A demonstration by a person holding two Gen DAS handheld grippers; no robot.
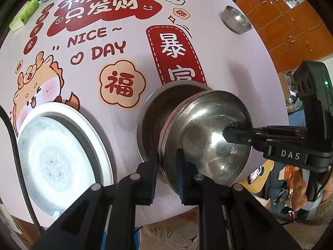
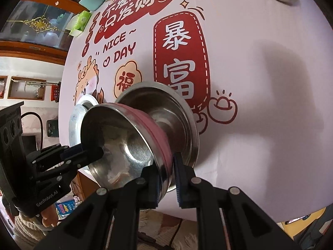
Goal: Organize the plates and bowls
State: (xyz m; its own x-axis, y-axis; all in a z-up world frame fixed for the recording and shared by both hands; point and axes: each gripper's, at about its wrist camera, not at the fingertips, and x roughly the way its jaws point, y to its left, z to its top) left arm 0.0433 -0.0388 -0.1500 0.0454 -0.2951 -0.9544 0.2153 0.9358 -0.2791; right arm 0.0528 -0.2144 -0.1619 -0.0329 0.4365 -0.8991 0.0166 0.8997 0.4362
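Gripping one steel bowl (image 1: pixel 210 133) from two sides: left claw (image 1: pixel 166 166) is clenched on the rim nearest its camera, one finger outside the wall and one inside; right claw (image 2: pixel 165 166) is clenched the same way on the opposite rim, and shows in the left view as a black finger reaching into the bowl from the right. Bowl has a pink band (image 2: pixel 158 133) around its outer wall and sits roughly upright, mouth opening toward both cameras, base toward the bench (image 2: pixel 260 125). It's round, so no long axis to speak of. Its base goes down into a second steel bowl (image 1: pixel 152 112) that sits mouth up on the printed tablecloth, over the lower end of the red banner (image 2: pixel 181 58). Can't tell whether the two bowls are touching or a hair apart. White-rimmed plate (image 1: pixel 62 158) lies flat on the bench just beside the stack, on the left claw's side. Third steel bowl (image 1: pixel 236 19) stands alone well apart, near the far edge. Green tissue pack (image 1: pixel 24 14) at the far left edge.
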